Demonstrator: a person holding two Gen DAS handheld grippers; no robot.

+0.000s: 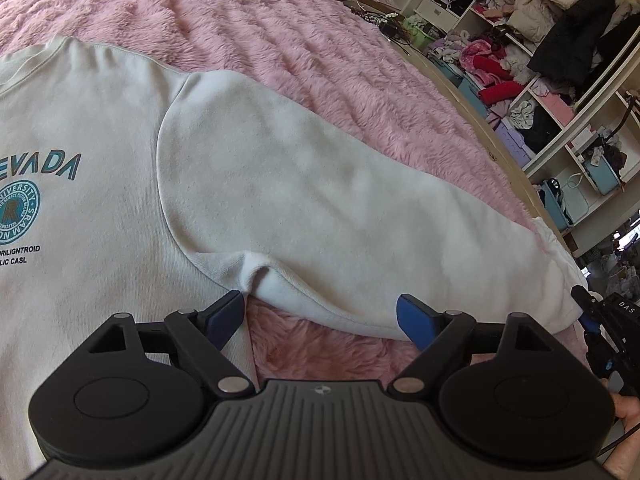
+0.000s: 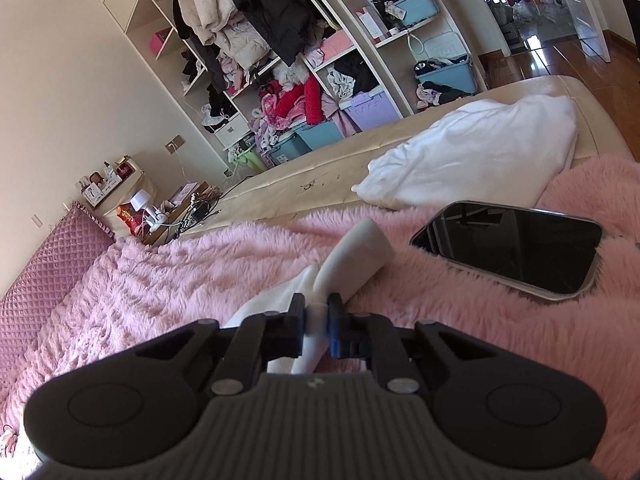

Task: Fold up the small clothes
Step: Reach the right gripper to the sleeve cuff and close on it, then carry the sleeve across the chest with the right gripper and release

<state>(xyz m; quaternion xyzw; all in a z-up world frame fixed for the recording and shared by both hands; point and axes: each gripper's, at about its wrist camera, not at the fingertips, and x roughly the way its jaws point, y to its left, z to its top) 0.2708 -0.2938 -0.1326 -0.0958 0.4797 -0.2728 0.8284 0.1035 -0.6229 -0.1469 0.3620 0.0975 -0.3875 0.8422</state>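
Observation:
A cream sweatshirt [image 1: 100, 152] with a teal NEVADA print lies flat on the pink fluffy blanket [image 1: 248, 20]. Its sleeve [image 1: 320, 200] stretches out to the right. My left gripper [image 1: 320, 316] is open, low over the armpit seam, with one blue pad at the body's edge and the other at the sleeve's lower edge. In the right wrist view my right gripper [image 2: 316, 328] is shut on the white sleeve cuff [image 2: 360, 256], which sticks out past the fingers. The right gripper also shows at the sleeve's end in the left wrist view [image 1: 592, 320].
A black phone [image 2: 512, 248] lies on the blanket right of the cuff. A white folded garment [image 2: 472, 152] rests on the bed's bare beige edge [image 2: 320, 176]. Open shelves [image 2: 320, 60] crammed with clothes and bins stand beyond the bed. A nightstand [image 2: 160, 216] sits by the pink headboard.

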